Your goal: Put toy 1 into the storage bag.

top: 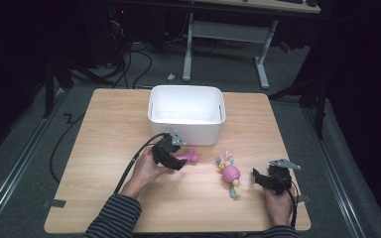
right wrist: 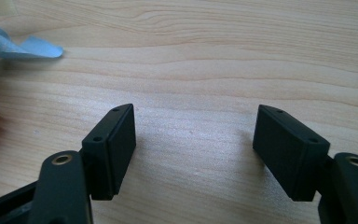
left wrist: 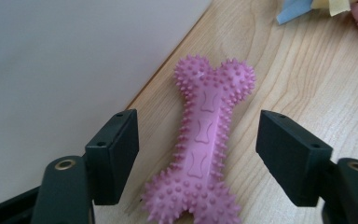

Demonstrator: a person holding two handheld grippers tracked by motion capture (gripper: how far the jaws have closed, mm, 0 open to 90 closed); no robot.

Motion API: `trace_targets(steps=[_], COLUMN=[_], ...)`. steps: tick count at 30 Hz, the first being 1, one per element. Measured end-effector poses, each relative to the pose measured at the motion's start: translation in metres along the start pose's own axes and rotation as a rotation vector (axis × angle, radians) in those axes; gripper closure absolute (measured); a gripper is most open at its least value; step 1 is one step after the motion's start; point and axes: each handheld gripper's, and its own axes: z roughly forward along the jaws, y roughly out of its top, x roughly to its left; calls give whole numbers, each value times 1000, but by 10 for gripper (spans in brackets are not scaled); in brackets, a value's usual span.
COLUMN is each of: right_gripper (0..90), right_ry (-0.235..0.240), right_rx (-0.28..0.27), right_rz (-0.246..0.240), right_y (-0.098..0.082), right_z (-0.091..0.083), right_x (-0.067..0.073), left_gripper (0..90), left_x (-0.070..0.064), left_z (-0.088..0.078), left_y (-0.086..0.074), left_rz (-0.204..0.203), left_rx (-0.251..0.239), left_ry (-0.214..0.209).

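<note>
Right now the left tongs (left wrist: pixel 196 140) straddle the pink spiky bone toy (left wrist: pixel 204 149), which lies flat on the wooden tabletop (top: pixel 109 148) just in front of the white bin (top: pixel 186 113). The jaws stand partly open, one on each side of the bone's narrow shank, and neither pad touches the rubber; nothing is gripped yet. Lining up across the waist rather than the knobbly ends looks deliberate, since the shank is the slimmest part and the flared ends would keep the toy from slipping out lengthwise. The bone runs roughly alongside the bin's front wall, close to it, so the tongs come in along the toy with the near jaw in the narrow strip of wood between bone and bin. In the high view the left hand (top: pixel 146 171) holds its tool low, angled toward the bin, with the bone's far end poking out beyond it.

Farther from the bin, toward the person's side, lies the rope-and-ball toy (top: pixel 229 174), a pink ribbed ball with pastel tassels. The right tongs (right wrist: pixel 195 149) rest beyond it, away from the bin, jaws spread wide over bare wood and holding nothing; a blue tassel and a bit of the pink ball sit off to their side. My guess is that this hand waits its turn while the bone is taken first, the bin being the likely destination.
</note>
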Motion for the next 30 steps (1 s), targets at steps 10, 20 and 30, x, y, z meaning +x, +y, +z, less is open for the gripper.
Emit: trace_targets(steps=[10,20,30], right_gripper=[301,301,301], right_ry=[5,7,7], right_rx=[1,-2,0], right_rz=[5,-6,-6], right_y=[0,0,0], right_z=[0,0,0], right_x=[-1,0,0], left_gripper=[356,388,437], left_x=[4,4,3], left_z=[12,24,32], left_y=[0,3,1], left_rz=[-14,9,21], left_rx=[27,51,75], left_ry=[-28,-37,-54])
